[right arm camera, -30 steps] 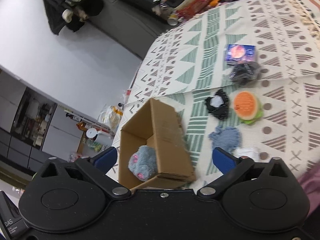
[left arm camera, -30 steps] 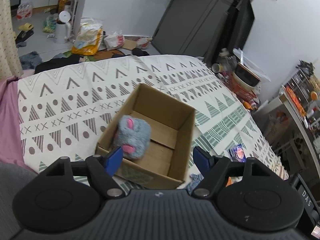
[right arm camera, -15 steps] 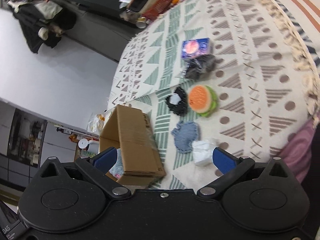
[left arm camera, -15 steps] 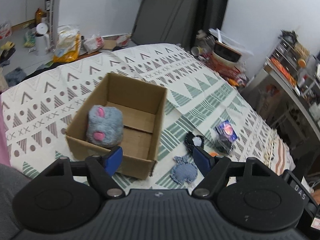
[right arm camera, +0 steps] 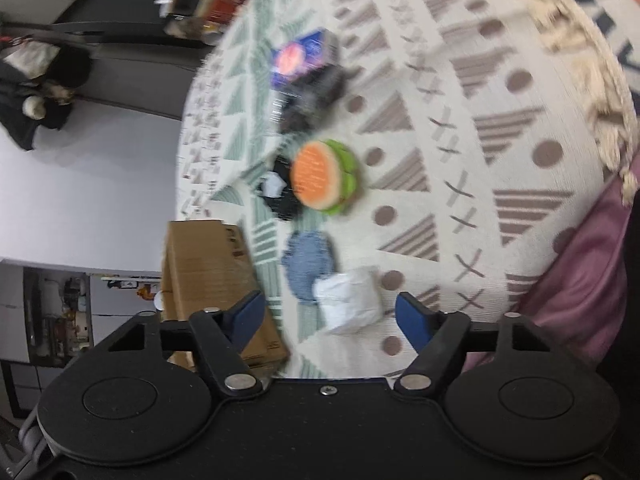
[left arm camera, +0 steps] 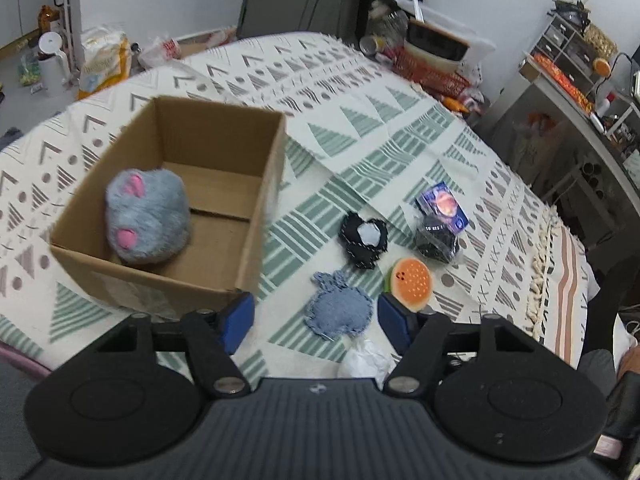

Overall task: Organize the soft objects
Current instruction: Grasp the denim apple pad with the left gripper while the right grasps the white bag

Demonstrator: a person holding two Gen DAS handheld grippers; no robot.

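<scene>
Patterned blanket (left arm camera: pixel 360 128); fuzzy grey plush (left arm camera: pixel 148 216), pink patches, inside cardboard box (left arm camera: pixel 256 216).

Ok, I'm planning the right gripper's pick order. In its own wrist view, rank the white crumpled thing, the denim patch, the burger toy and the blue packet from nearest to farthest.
1. White crumpled thing, between the open right gripper's fingers.
2. Denim patch, just beyond, slightly left, beside the cardboard box.
3. Burger toy, farther up the cloth.
4. Blue packet, farthest, near the far edge.
</scene>
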